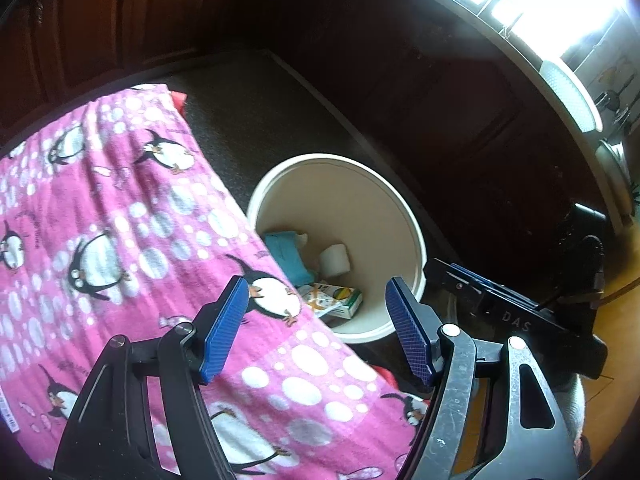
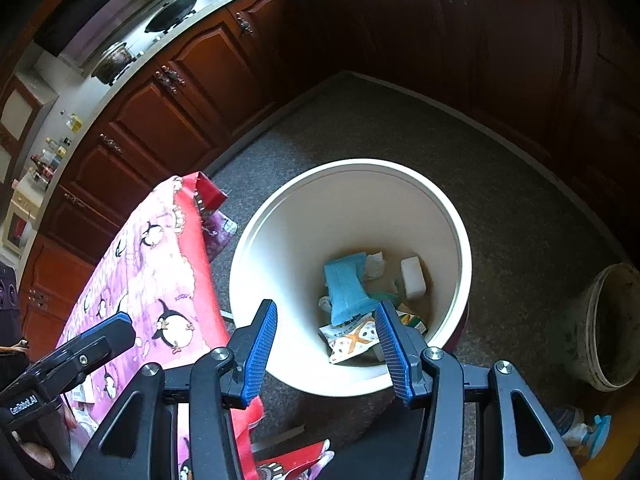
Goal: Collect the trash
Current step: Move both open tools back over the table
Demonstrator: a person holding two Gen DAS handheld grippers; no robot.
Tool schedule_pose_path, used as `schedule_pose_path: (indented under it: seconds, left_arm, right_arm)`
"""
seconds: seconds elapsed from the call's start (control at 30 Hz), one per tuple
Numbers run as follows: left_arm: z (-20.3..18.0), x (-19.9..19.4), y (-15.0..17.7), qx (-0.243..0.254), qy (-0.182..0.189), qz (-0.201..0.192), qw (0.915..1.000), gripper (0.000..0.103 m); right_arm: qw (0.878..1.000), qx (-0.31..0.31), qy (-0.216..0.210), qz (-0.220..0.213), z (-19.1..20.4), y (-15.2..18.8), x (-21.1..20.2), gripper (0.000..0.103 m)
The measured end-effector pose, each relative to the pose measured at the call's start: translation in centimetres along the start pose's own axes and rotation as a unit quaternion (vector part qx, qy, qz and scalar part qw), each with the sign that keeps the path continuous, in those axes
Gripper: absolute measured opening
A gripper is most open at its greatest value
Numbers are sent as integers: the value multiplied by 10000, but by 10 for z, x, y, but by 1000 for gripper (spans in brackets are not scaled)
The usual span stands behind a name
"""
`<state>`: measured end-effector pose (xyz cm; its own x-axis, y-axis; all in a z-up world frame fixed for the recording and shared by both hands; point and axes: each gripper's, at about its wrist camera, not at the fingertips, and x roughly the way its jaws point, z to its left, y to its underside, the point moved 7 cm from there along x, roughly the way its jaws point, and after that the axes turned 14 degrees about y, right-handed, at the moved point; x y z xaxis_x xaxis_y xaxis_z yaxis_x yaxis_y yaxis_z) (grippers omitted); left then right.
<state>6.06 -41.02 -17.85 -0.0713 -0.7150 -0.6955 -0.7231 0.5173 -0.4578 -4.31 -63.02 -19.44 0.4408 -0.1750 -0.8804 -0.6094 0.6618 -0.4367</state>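
A cream round bin (image 1: 400, 208) (image 2: 280, 248) stands on the grey carpet beside a table draped in a pink penguin cloth (image 1: 100, 220) (image 2: 152, 272). Inside lie a teal packet (image 1: 286, 254) (image 2: 346, 288), a white block (image 1: 335, 260) (image 2: 413, 278), a snack wrapper (image 2: 352, 340) and a small carton (image 1: 332, 300). My left gripper (image 1: 318, 324) is open and empty, over the table edge and bin rim. My right gripper (image 2: 326, 344) is open and empty, above the bin's near rim. The left gripper also shows at the left of the right wrist view (image 2: 72, 356).
Dark wooden cabinets (image 2: 168, 112) line the far walls, with pans on the counter (image 2: 176, 8). A second dirty pail (image 2: 612, 328) stands at the right. A spray bottle (image 2: 580, 428) lies near it. The right gripper's body (image 1: 516, 312) shows at the right of the left view.
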Motion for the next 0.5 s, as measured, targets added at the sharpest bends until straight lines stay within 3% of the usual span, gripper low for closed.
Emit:
schedule_pose_path:
  seconds: [0.5]
  left_arm:
    - [19,-52,15,33,-438,-372,9983,70]
  right_arm:
    - [9992,-294,-279,-45,40,11,-22,49]
